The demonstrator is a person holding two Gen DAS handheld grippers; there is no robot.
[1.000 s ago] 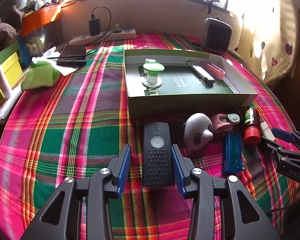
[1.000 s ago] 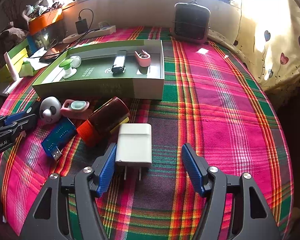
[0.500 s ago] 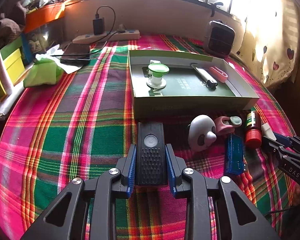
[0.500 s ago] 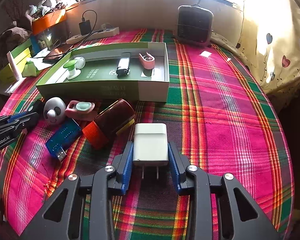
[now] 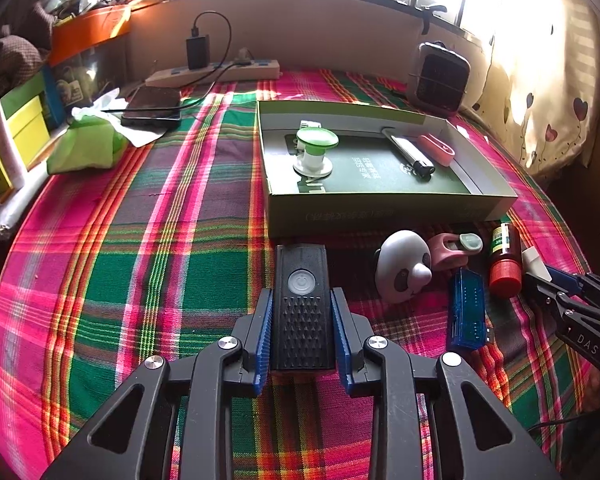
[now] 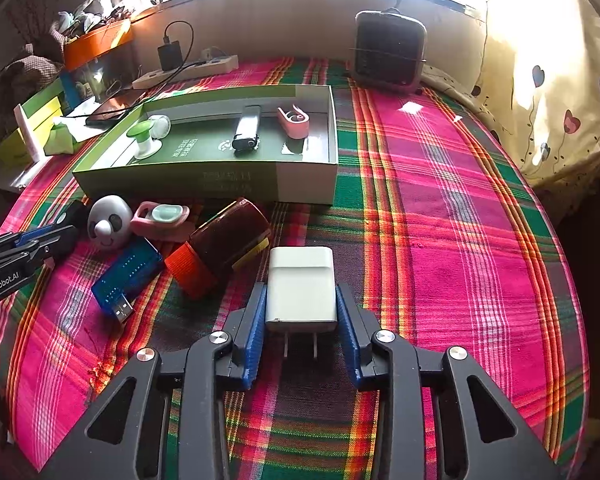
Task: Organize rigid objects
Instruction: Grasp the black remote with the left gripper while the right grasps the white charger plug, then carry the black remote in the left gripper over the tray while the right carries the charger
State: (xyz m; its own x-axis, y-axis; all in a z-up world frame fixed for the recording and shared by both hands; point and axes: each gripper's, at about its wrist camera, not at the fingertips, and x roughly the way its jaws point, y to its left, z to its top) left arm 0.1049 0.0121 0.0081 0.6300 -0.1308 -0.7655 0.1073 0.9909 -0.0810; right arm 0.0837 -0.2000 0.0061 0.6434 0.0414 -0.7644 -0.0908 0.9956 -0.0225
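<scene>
White charger's prongs (image 6: 300, 347) partly hidden — box print (image 5: 362, 170) too small.

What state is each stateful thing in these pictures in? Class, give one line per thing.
Left gripper: shut on the black light.
Right gripper: shut on the white charger.
Black light: gripped, flat.
White charger: gripped, prongs toward camera.
Green box: open, lidless.
Red-capped bottle: capped, lying down.
Black adapter: plugged into the power strip.

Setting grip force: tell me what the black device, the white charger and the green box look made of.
Black device: likely matte moulded plastic, with a studded grip texture and a translucent button.
White charger: smooth, slightly glossy plastic; shiny metal prongs.
Green box: printed cardboard, judging by thin straight walls and a pale cut edge.
</scene>
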